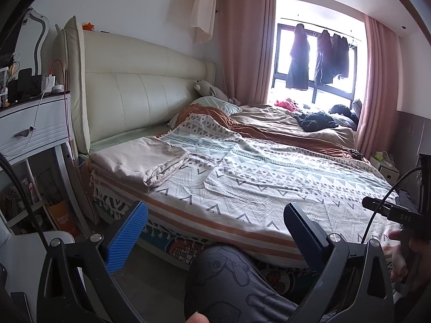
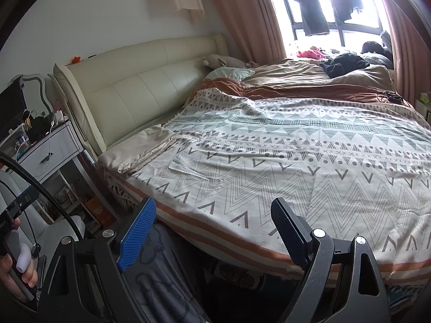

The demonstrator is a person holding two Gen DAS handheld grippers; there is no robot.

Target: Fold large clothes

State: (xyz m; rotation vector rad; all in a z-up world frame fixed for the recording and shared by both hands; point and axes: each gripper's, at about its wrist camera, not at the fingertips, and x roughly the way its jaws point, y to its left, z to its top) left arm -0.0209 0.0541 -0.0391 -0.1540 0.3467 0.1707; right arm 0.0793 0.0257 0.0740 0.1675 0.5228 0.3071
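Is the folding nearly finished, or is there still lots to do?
One beige cloth already lies folded near the headboard. Nothing is in hand: the left gripper and right gripper hang open and empty. The big patterned sheet is spread flat, and dark clothes wait by the window.

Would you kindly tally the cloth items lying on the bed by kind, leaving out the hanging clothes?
Patterned cover: 1
Folded beige cloth: 1
Brown duvet: 1
Dark garment heap: 1
Pink garment: 1
Pale pillow: 1
Total: 6
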